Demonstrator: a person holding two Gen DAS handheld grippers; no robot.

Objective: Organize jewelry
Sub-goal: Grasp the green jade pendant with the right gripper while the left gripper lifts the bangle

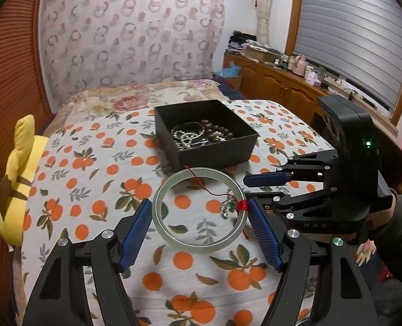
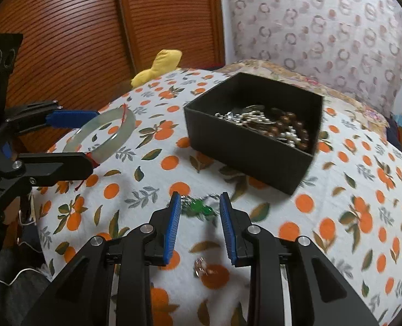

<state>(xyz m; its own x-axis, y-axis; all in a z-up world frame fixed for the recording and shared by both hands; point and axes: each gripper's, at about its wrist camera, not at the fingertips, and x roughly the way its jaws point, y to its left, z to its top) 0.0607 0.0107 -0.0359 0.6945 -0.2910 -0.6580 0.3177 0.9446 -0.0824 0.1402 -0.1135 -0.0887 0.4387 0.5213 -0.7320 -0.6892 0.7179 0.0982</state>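
Note:
My left gripper is shut on a pale green jade bangle with a red thread, held across its width above the cloth; the bangle also shows in the right wrist view. A black open box holding pearl and brown bead strands stands just beyond it and shows in the right wrist view too. My right gripper is open, its fingers either side of a small green-stone piece lying on the cloth. A small silver item lies between its arms, nearer the camera.
The orange-print cloth covers a bed. A yellow plush toy lies at the left edge. A wooden cabinet with clutter stands under the window at right. A ribbed wooden wardrobe is behind.

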